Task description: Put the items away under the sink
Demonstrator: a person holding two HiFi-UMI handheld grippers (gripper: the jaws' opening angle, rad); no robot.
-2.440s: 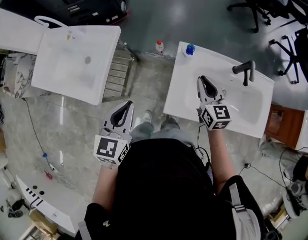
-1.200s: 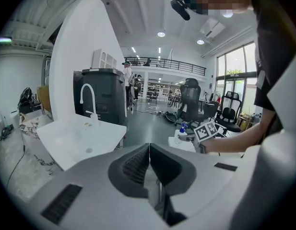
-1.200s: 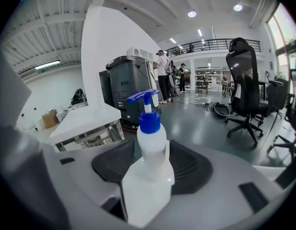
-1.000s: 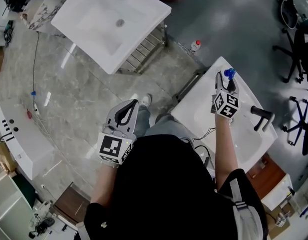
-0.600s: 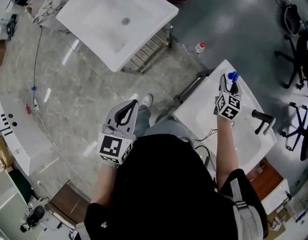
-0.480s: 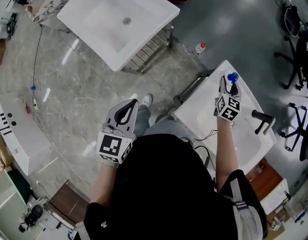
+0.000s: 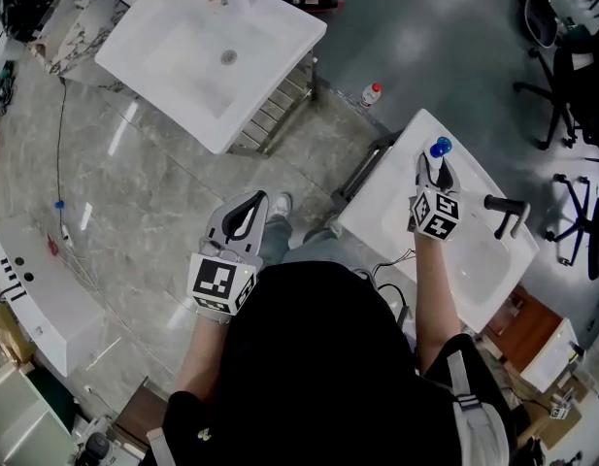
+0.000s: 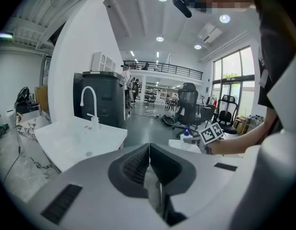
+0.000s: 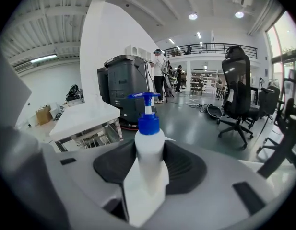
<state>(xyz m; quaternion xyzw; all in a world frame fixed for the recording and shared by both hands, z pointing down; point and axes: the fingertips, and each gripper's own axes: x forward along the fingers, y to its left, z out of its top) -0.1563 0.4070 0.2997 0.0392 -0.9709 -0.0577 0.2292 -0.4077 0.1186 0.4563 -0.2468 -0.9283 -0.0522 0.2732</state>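
Faucet rightward — open floor leftward

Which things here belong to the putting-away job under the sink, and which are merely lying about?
Job: pump bottle, in the jaws of the right tool, which have just been closing on it; white sink below, with black tap.
Lying about: second sink; red-capped bottle on the floor; office chairs; left tool, shut and empty.

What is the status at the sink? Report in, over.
Left gripper shut, empty. Right gripper jaws just been closing, now clamped on pump bottle at sink corner. Nothing blocking in view.
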